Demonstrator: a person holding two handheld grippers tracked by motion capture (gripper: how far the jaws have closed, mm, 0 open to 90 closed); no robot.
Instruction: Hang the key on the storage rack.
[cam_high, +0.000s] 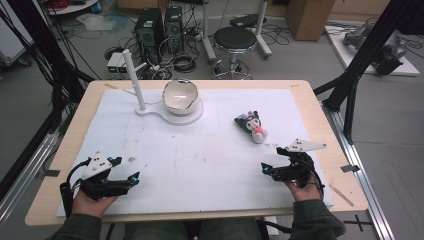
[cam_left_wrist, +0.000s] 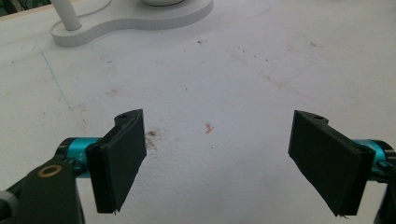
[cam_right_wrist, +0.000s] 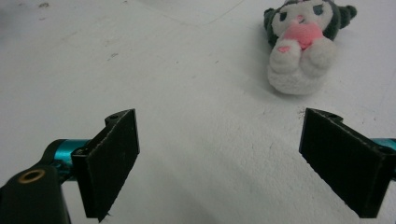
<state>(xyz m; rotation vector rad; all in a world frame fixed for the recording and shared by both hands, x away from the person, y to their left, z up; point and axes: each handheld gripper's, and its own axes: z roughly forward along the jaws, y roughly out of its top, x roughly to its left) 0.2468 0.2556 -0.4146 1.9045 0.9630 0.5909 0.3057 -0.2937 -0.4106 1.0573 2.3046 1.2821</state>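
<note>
One plush toy (cam_high: 252, 125) lying on its back, right of centre on the white mat (cam_high: 200, 155), well apart from everything else. Soft fuzzy fabric: dark grey hood w/ ears, white body, pink round bit at the chest. In the right gripper view it sits up ahead and a bit right of the jaws.

Far side of the mat: one white stand (cam_high: 167, 112), flat rounded base w/ a thin upright post (cam_high: 134, 77), and one glossy cream bowl (cam_high: 180, 96) on the base's wider end.

Mat itself is matte white, foam-ish, scuffed w/ brownish specks and a small reddish mark (cam_left_wrist: 208, 127). It covers most of a light wood table (cam_high: 327, 145).

2 grippers near the front edge: left gripper (cam_high: 125, 172) and right gripper (cam_high: 267, 169), both w/ jaws spread wide, nothing between them, flat black pads (cam_left_wrist: 119, 161).

Room behind: grey floor, 1 black round stool (cam_high: 235, 39), 2 PC towers (cam_high: 160, 27), lots of loose cables.
</note>
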